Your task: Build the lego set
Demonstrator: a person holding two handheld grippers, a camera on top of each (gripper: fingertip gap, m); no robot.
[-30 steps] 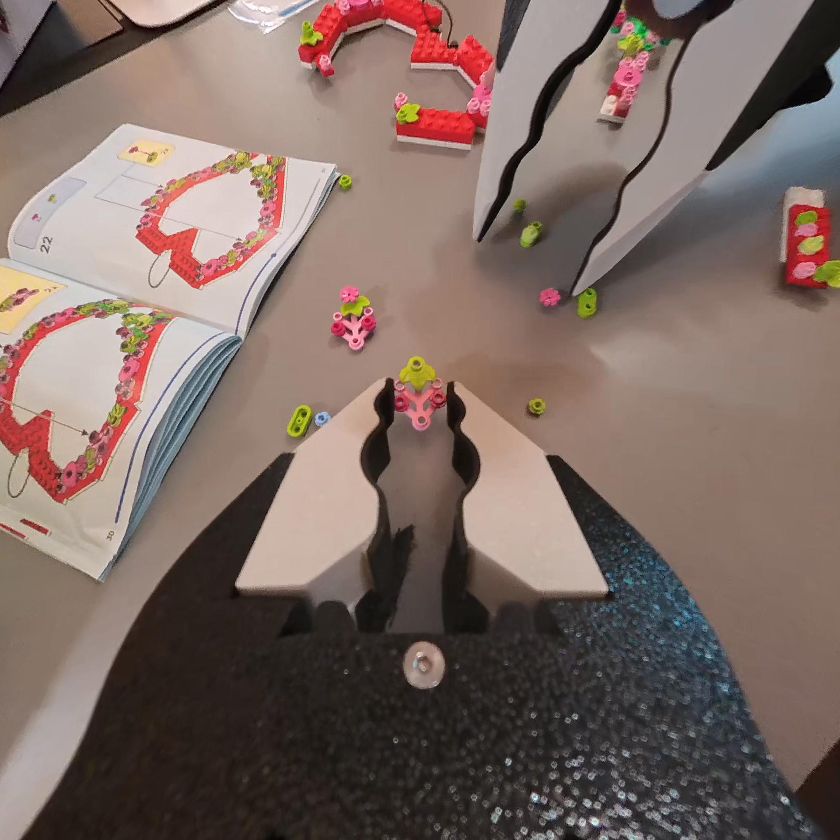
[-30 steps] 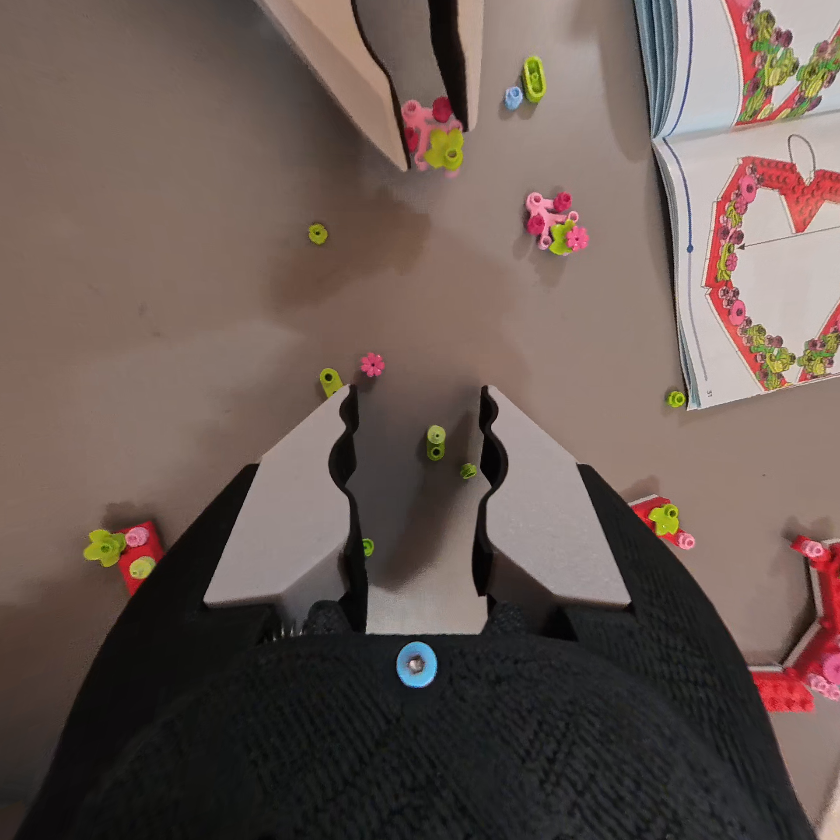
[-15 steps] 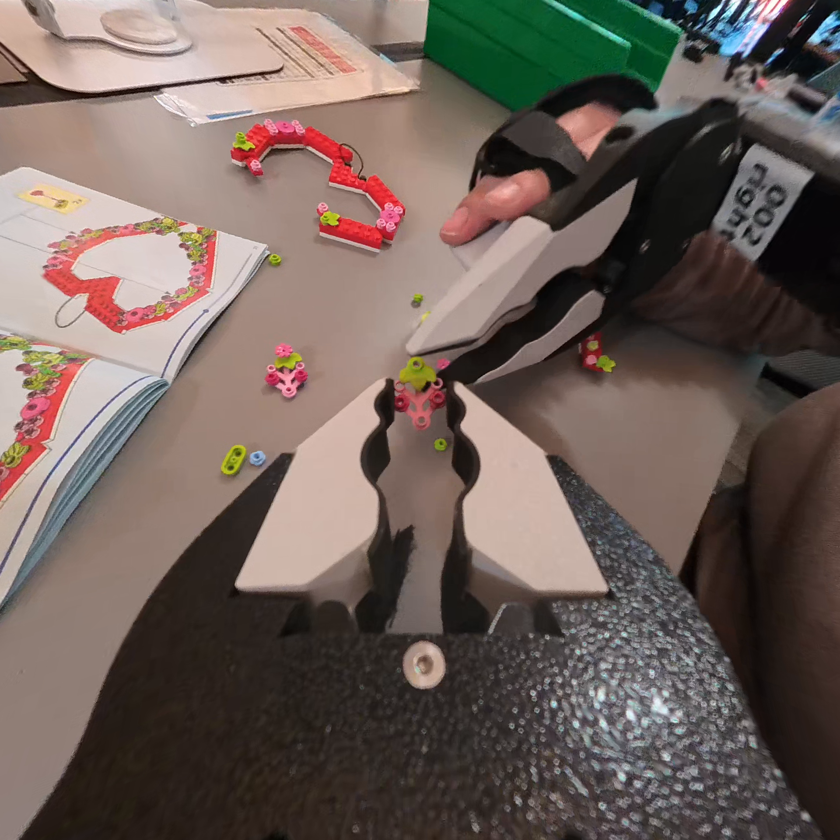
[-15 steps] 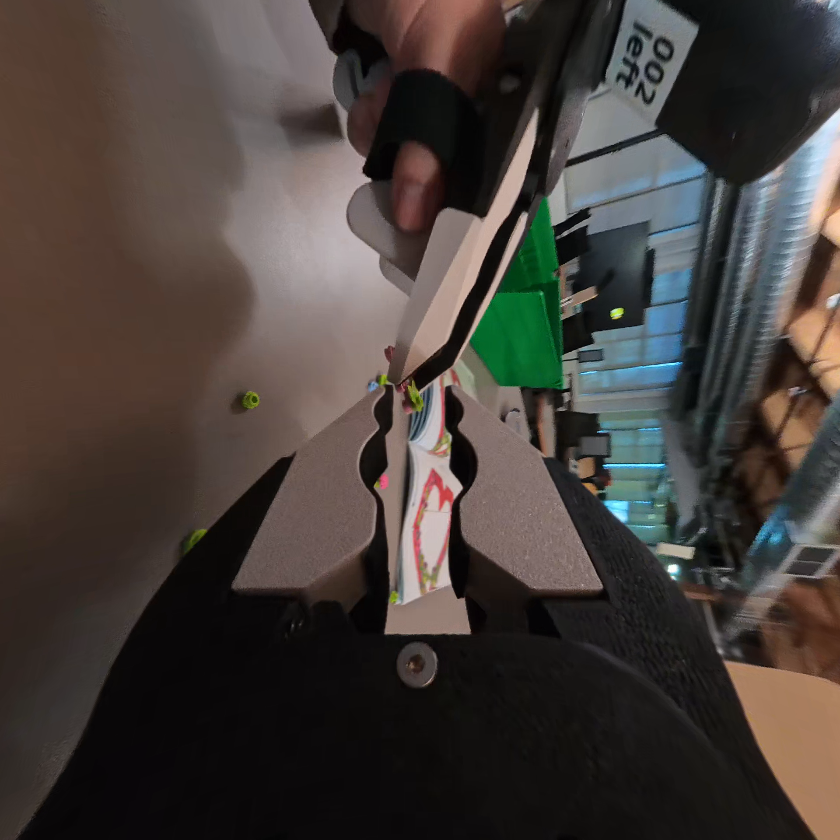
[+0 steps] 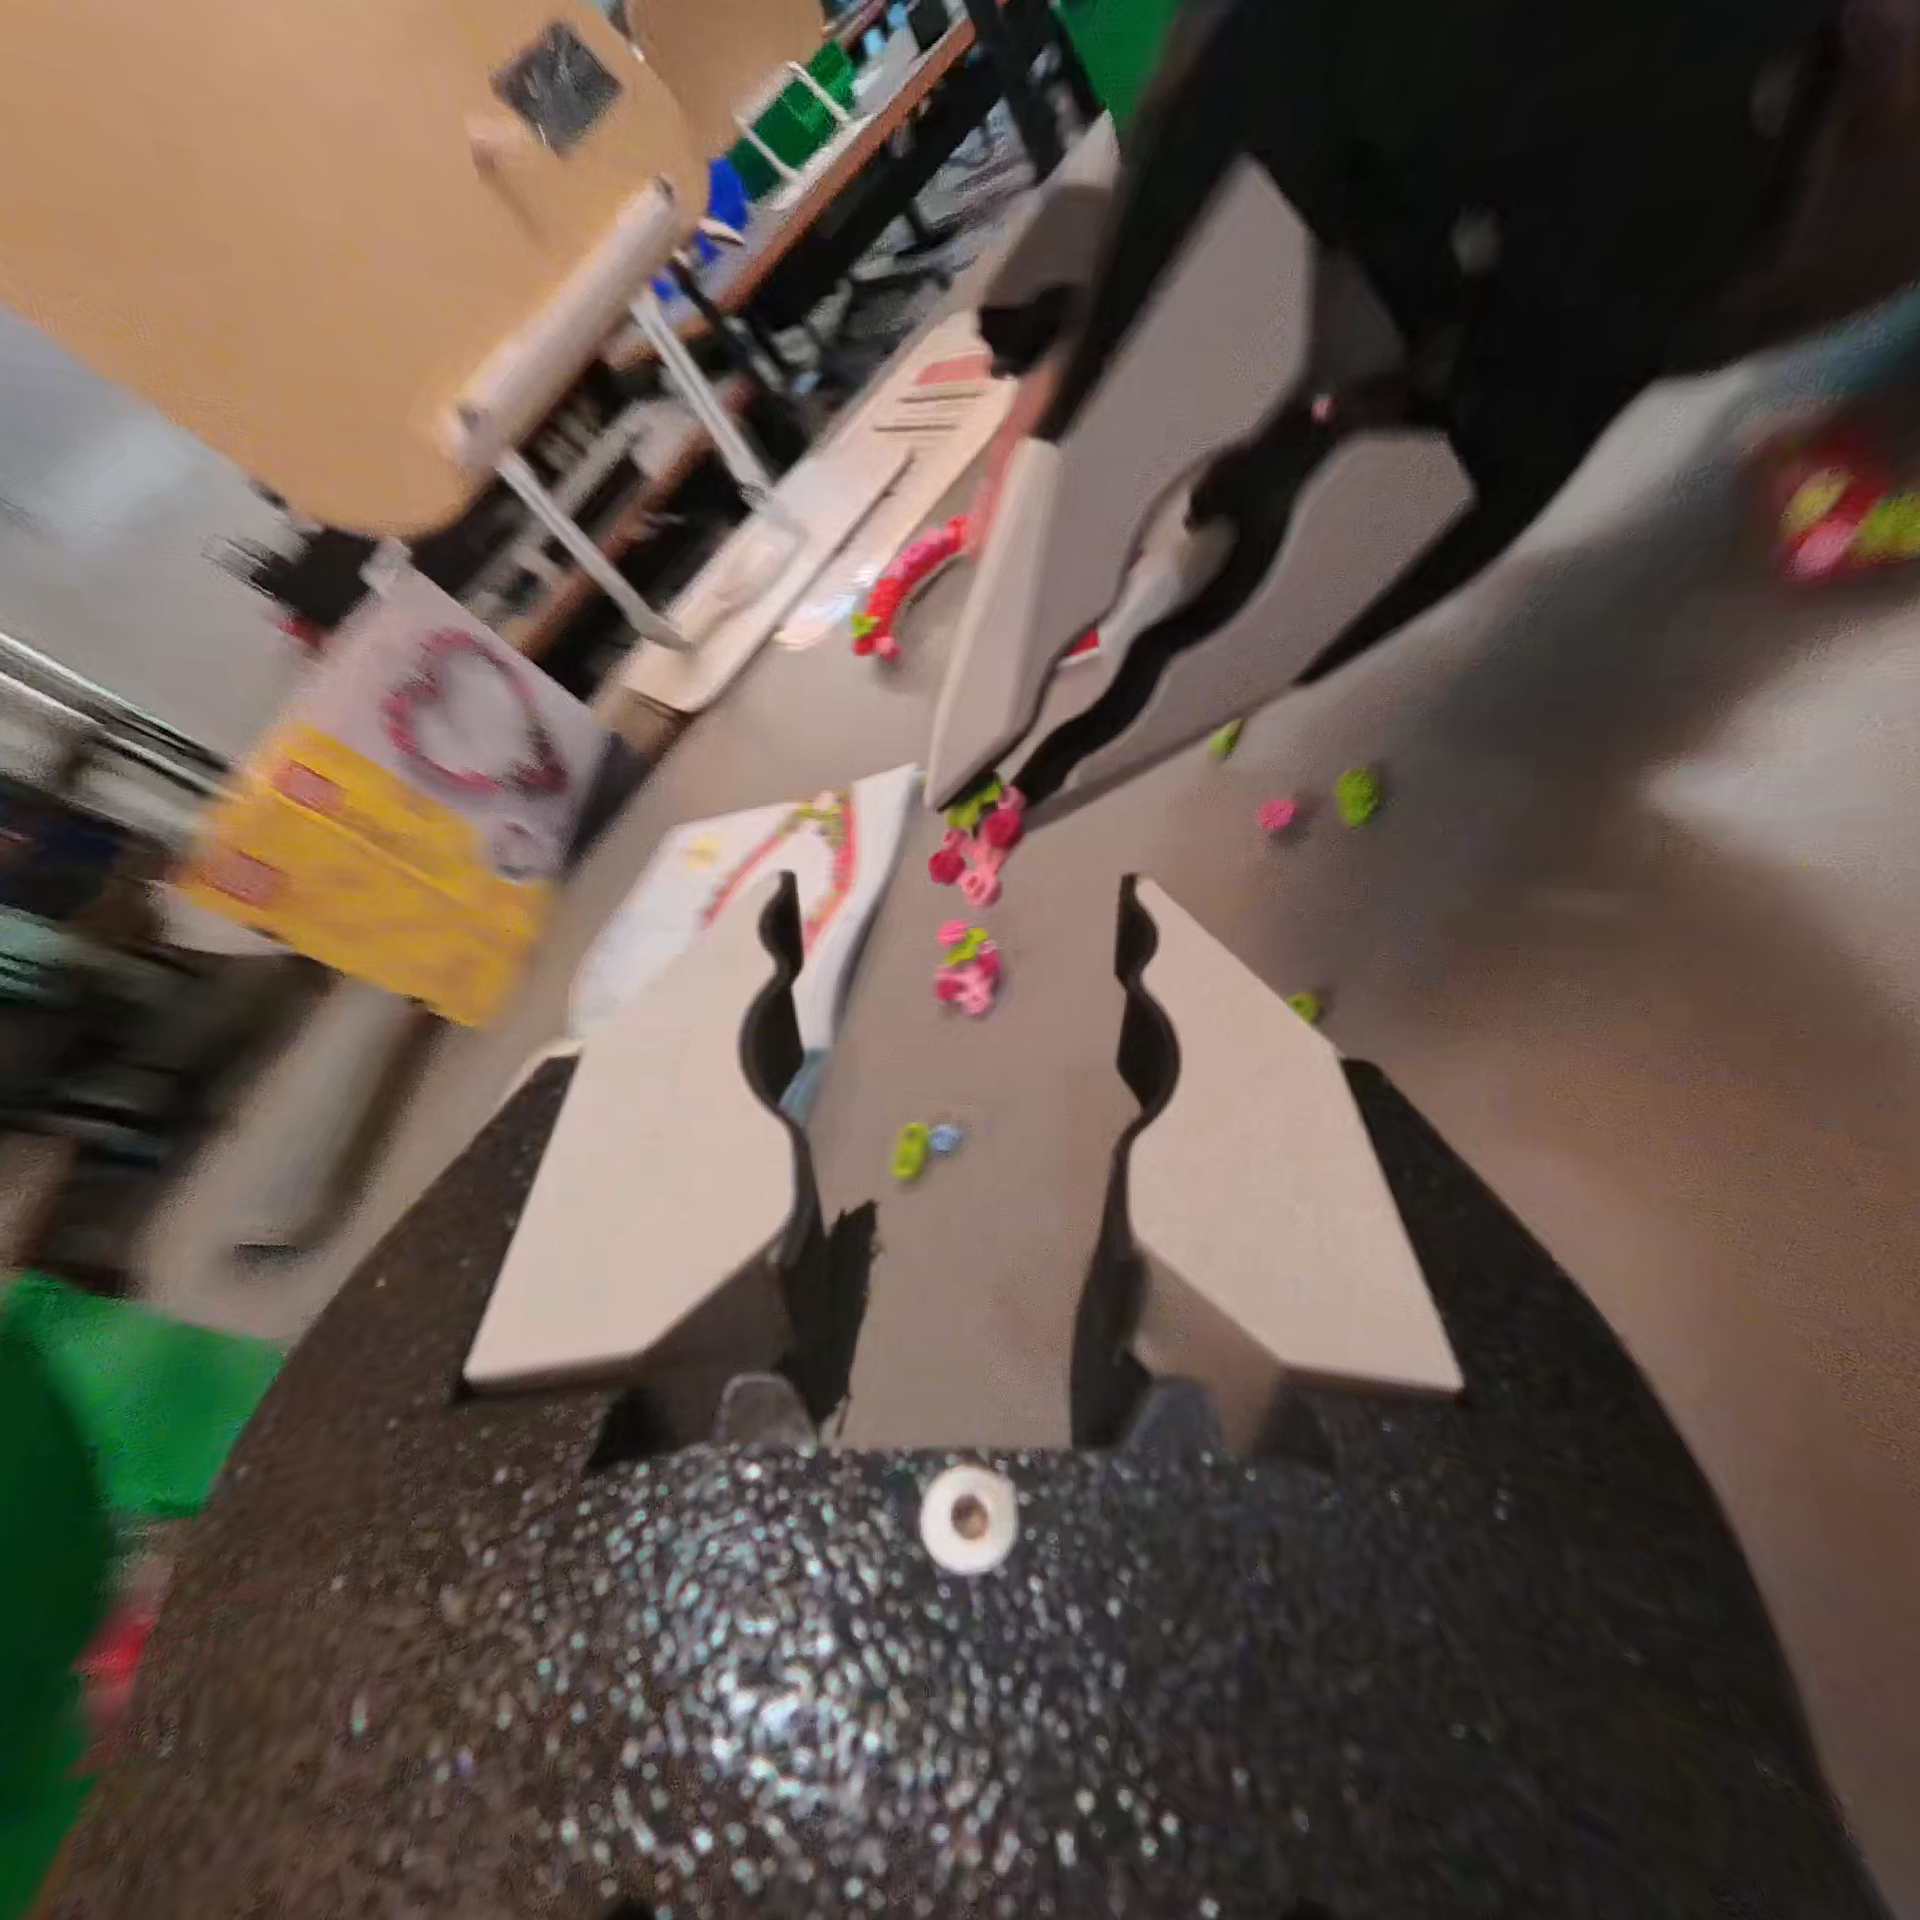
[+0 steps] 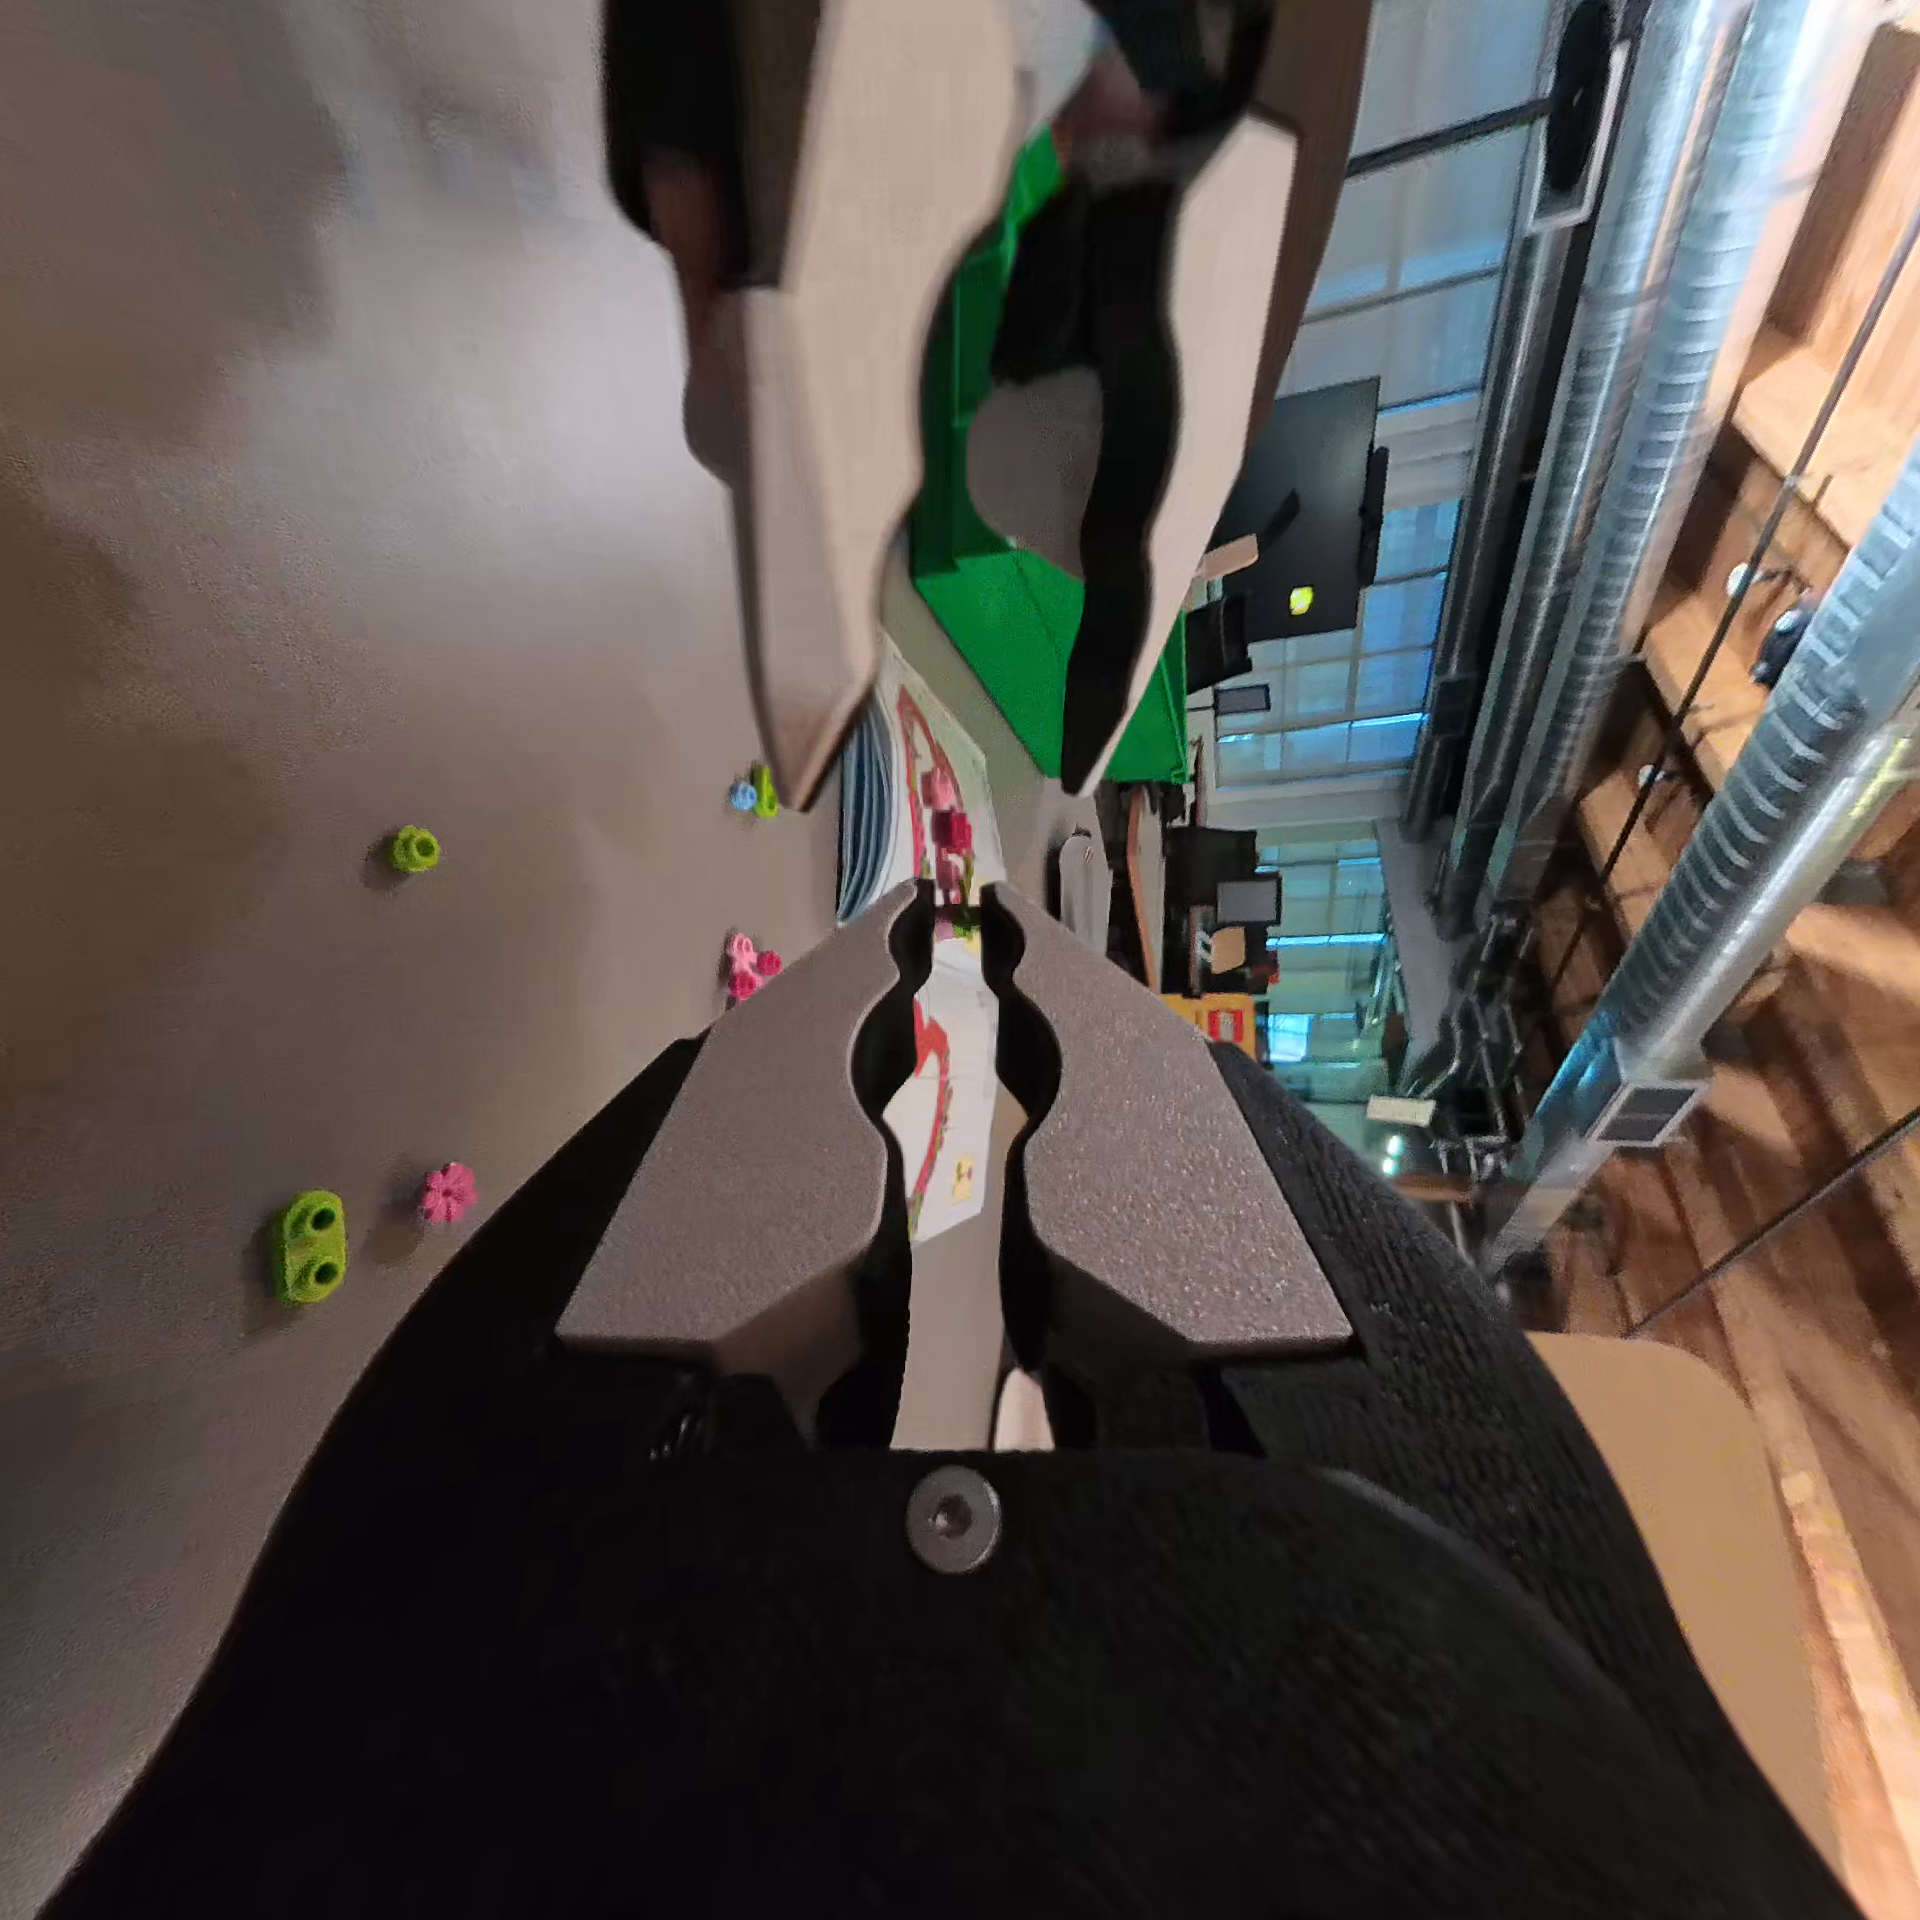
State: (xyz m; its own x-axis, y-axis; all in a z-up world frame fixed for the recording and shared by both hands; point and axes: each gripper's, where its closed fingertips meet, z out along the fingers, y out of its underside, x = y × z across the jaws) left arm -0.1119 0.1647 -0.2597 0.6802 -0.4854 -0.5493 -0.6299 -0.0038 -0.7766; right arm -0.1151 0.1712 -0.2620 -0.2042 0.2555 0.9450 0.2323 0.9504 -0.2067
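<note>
**A:** Grey table (image 5: 1558,987), blurred workshop behind. Where's the sprig?

**B:** The sprig (image 5: 977,836) is lifted clear of the table, just beside the booklet (image 5: 727,904). It is pinched at the very tips of the right gripper (image 6: 951,899).

**A:** How closed is that gripper?

**B:** Narrow. Only a slit is left, and the pink and lime bits fill it. Most of the sprig sticks out past the tips, on the booklet side.

**A:** And the left gripper (image 5: 956,914)?

**B:** Spread wide, empty and touching nothing. It points at the booklet's near edge, with the sprig ahead of it.

**A:** How will the sprig handle?

**B:** I'd guess nearly weightless, and hard, smooth plastic. That makes it slippery at such a small bite. It looks like several tiny parts pressed together, so a twist or a hard squeeze could pop 1 off. I'd hold the pink frame flat across its sides, not by a flower.

**A:** Anything else close?

**B:** A 2nd sprig (image 5: 966,971) lies on the table beside the booklet. A lime link (image 5: 909,1148) lies nearer the left gripper.
</note>
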